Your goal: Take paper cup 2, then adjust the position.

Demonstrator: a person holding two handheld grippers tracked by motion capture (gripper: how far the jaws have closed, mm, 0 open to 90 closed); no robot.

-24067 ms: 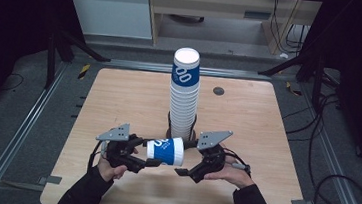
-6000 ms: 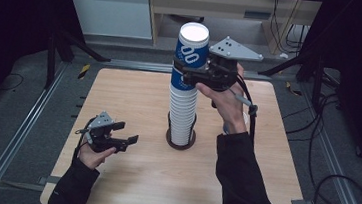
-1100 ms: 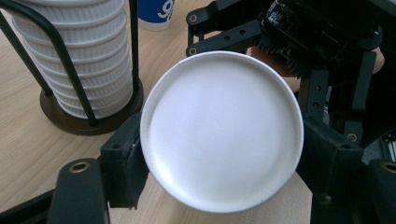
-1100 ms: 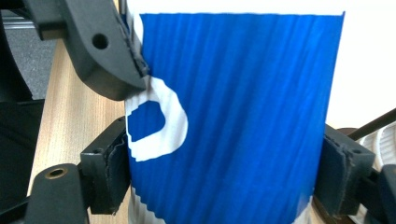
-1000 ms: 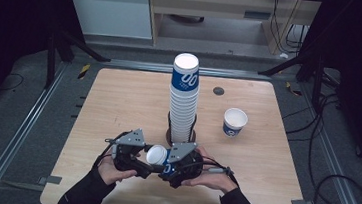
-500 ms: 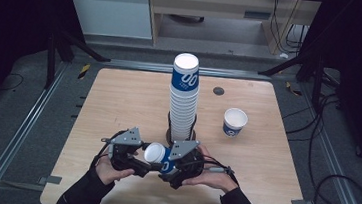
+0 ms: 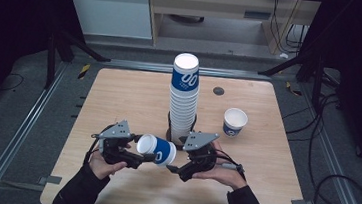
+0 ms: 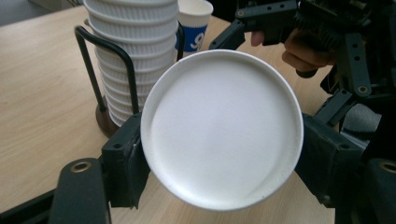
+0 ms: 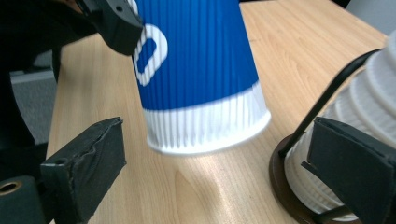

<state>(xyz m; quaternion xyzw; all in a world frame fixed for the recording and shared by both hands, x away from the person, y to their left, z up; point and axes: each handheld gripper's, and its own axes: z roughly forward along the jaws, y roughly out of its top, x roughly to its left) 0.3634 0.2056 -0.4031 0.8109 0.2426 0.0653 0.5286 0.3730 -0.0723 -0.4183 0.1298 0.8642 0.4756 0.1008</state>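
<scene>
A blue paper cup (image 7: 160,150) with a white logo lies on its side above the table's front, held by my left gripper (image 7: 142,152), which is shut on it near its base. In the left gripper view the cup's white base (image 8: 222,130) sits between both pads (image 8: 122,163). My right gripper (image 7: 178,168) is just right of the cup. Its jaws have just been opening and now stand wide. In the right gripper view the cup's mouth end (image 9: 201,70) hangs ahead of the right gripper (image 9: 219,172), and neither pad touches it.
A tall stack of paper cups (image 7: 183,102) stands in a black wire holder at the table's middle, close behind both grippers. One cup (image 7: 235,122) stands upright to the right. A small dark round fitting (image 7: 218,91) sits near the far edge.
The right gripper has let go of the cup and drawn back to the right. The left gripper has shifted slightly left and still carries the cup.
</scene>
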